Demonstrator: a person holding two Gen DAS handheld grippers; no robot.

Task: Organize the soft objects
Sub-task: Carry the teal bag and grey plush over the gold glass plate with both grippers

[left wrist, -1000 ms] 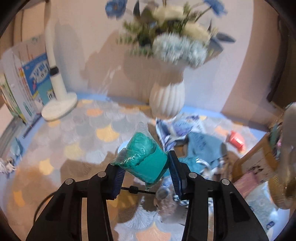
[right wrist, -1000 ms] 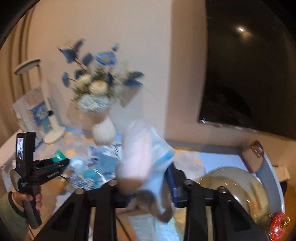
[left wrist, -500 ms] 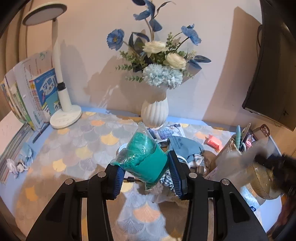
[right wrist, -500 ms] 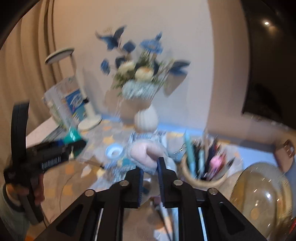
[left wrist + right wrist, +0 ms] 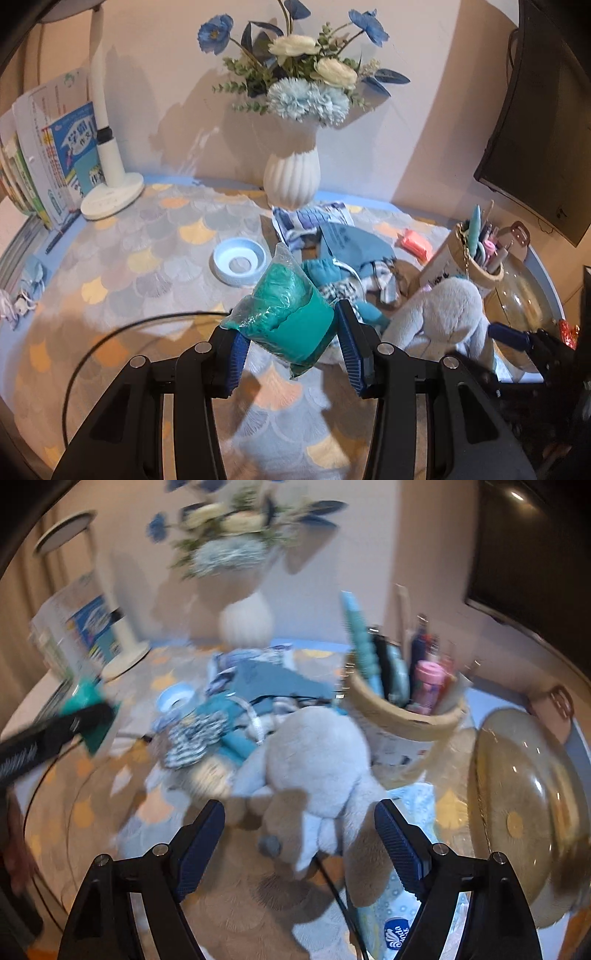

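Observation:
My left gripper (image 5: 290,345) is shut on a teal soft item in a clear plastic bag (image 5: 286,314) and holds it above the table. It also shows in the right wrist view (image 5: 88,712) at the left. My right gripper (image 5: 299,834) is open and empty, its jaws wide on either side of a grey plush toy (image 5: 317,764) that lies on the table. The plush also shows in the left wrist view (image 5: 439,314). A pile of blue and checked cloths (image 5: 343,262) lies behind it.
A white vase of flowers (image 5: 291,177) stands at the back. A pen holder (image 5: 406,709) is right of the plush, a glass dome (image 5: 524,812) further right. A tissue pack (image 5: 395,915) lies under the plush. A white lamp (image 5: 110,184), books (image 5: 55,155) and a round lid (image 5: 240,260) sit left.
My right gripper let go of the plush and opened wide; the plush now lies on the table by the pen holder. The left gripper keeps the teal bag and has risen a little.

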